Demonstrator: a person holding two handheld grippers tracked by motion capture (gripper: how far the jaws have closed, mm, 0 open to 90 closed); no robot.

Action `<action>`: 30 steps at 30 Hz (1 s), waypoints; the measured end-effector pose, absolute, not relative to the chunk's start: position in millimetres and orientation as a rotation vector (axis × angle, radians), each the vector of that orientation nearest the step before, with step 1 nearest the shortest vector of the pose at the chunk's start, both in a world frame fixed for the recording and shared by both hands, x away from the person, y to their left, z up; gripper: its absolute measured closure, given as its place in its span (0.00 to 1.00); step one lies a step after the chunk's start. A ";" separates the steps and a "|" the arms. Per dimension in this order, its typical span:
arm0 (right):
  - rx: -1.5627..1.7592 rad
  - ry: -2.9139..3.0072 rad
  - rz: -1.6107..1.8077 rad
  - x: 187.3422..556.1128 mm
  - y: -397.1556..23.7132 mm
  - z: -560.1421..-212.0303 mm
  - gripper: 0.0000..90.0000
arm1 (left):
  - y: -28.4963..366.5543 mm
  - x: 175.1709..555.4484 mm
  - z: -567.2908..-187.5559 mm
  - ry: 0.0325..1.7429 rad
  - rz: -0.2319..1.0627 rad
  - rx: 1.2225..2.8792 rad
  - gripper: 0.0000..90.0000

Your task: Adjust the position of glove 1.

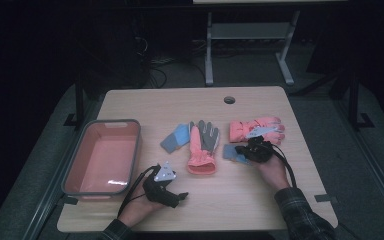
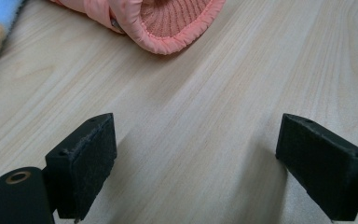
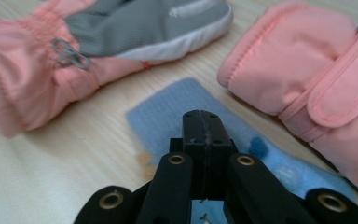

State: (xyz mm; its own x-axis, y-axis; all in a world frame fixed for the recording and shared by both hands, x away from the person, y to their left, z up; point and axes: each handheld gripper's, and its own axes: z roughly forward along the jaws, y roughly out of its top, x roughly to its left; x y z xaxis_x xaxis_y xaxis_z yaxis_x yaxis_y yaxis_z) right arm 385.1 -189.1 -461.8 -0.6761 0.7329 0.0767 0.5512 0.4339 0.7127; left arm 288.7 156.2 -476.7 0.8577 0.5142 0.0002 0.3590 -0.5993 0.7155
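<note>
We are working at the blue fleece glove (image 3: pixel 177 105) that is lying flat on the counter (image 1: pixel 240 200), just right of the orange and grey glove (image 1: pixel 202 142) and on the near side of the orange glove (image 1: pixel 257 129) at the far right. Our right gripper (image 3: pixel 204 122) is sitting over this blue glove with its fingers pressed fully together. In the right gripper view they are meeting over the blue fabric, but we cannot tell whether any fleece is pinched between them, so we are judging this as the grasping step, with the hold unproven.

Our left gripper (image 2: pixel 196 158) is resting low on the near left of the counter, its fingers standing wide apart over bare wood with nothing between them, pointing toward the cuff of the orange and grey glove. A second blue glove (image 1: pixel 176 137) is lying on the far left side of that glove, and the grey-rimmed bin (image 1: pixel 135 145) is waiting at the left edge.

Next we are likely lifting. That calls for a slow rise and a check that the fleece comes up; if it stays flat, we are reopening, pressing lower and pinching again.
</note>
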 end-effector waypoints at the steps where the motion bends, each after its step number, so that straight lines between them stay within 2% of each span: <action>1: 1.126 2.448 1.050 386.4 -188.2 -464.7 1.00 | 156.2 288.7 -476.7 0.632 0.266 2.275 0.13; 9: 1.122 2.497 1.024 379.8 -188.1 -467.3 1.00 | 156.2 288.6 -476.6 0.632 0.264 2.275 0.13; 30: 1.058 2.636 1.048 318.6 -185.3 -463.4 1.00 | 156.1 288.2 -476.9 0.638 0.261 2.272 0.13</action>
